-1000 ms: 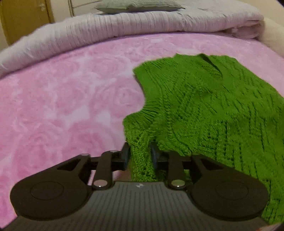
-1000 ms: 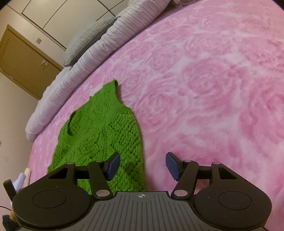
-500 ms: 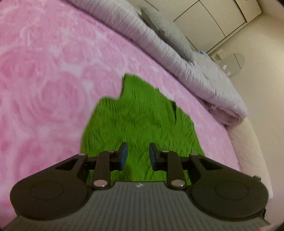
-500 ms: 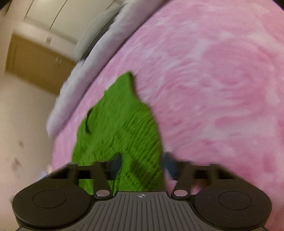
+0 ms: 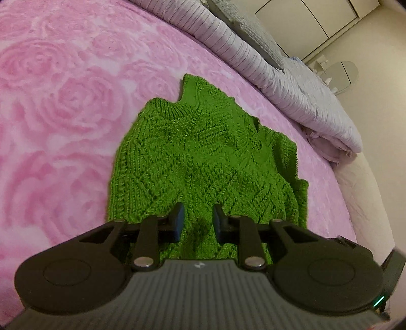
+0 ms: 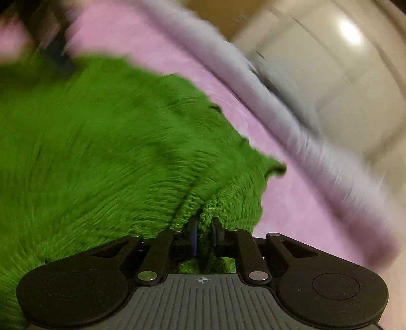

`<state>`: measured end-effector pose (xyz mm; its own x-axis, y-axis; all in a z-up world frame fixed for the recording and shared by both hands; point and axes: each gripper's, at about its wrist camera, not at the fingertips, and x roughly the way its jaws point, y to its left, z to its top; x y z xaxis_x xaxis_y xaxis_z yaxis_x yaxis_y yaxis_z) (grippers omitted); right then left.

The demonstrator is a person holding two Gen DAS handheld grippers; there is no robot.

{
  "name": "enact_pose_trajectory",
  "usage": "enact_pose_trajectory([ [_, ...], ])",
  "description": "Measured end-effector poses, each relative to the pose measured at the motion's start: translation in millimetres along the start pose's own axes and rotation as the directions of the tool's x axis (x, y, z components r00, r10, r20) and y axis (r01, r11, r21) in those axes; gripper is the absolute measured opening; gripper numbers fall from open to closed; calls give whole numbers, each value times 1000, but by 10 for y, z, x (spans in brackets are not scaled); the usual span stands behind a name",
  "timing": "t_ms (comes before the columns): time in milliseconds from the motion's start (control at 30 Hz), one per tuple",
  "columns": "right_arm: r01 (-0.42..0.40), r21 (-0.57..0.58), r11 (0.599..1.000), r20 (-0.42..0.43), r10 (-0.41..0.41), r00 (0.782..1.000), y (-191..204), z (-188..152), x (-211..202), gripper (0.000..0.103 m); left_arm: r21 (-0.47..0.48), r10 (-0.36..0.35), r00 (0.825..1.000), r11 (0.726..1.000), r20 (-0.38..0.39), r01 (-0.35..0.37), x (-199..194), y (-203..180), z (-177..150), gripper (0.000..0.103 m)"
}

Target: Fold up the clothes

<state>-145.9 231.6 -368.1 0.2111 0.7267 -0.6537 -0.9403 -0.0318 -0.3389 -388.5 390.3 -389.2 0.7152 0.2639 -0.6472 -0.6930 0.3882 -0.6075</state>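
A green knitted vest (image 5: 198, 157) lies flat on the pink rose-patterned bedspread (image 5: 50, 101), neckline toward the far side. My left gripper (image 5: 197, 223) hovers over the vest's near hem. Its jaws are closing, a gap still shows between the pads, and the knit lies under them, not pinched. In the blurred right wrist view the vest (image 6: 101, 152) fills the left half. My right gripper (image 6: 203, 228) has a bunched fold of the vest's edge between its pads, which press on it while the jaws are opening a little.
A folded lilac striped duvet (image 5: 279, 83) and a grey pillow (image 5: 253, 33) run along the far side of the bed. Pale wardrobe doors (image 5: 304, 15) stand behind. The cream bed edge (image 5: 360, 193) curves at the right. A dark blurred shape (image 6: 58, 50) sits beyond the vest.
My left gripper rolled, moved from the vest's side edge to over its hem, and its jaws narrowed. My right gripper, open beside the vest before, swung onto its edge and closed on a fold.
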Motion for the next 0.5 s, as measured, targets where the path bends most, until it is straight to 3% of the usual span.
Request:
enact_pose_trajectory([
  [33, -70, 148, 987, 8, 70, 998, -245, -22, -14, 31, -13, -3, 1000, 1000, 0, 3, -1, 23, 0, 14],
  [67, -139, 292, 946, 27, 137, 990, -493, -50, -23, 43, -26, -10, 1000, 1000, 1, 10, -3, 45, -2, 14],
  [100, -209, 444, 871, 63, 202, 977, -751, -137, 0, 54, -39, -18, 1000, 999, 3, 18, -6, 66, -6, 14],
  [167, -319, 684, 657, 161, 290, 943, -1213, -336, 82, 54, -57, -31, 1000, 998, 4, 31, -11, 99, -8, 14],
  [233, -390, 827, 405, 270, 323, 907, -1605, -542, 198, 54, -69, -39, 999, 997, 4, 39, -13, 122, -9, 13],
  [333, -383, 922, 62, 355, 267, 896, -1954, -979, 394, 54, -85, -48, 999, 995, 2, 48, -10, 152, -7, 13],
  [400, -363, 915, -173, 395, 214, 893, -2181, -1274, 525, 54, -93, -52, 999, 994, 1, 52, -7, 167, -5, 13],
  [433, -323, 919, -225, 368, 200, 908, -2226, -1365, 571, 53, -94, -52, 999, 994, 1, 52, -4, 168, -4, 12],
  [467, -310, 918, -247, 362, 202, 910, -2248, -1407, 599, 46, -96, -52, 999, 994, 1, 52, -1, 170, -2, 12],
  [500, -302, 915, -267, 360, 206, 910, -2268, -1442, 624, 46, -98, -52, 999, 994, 1, 52, 2, 171, -1, 12],
])
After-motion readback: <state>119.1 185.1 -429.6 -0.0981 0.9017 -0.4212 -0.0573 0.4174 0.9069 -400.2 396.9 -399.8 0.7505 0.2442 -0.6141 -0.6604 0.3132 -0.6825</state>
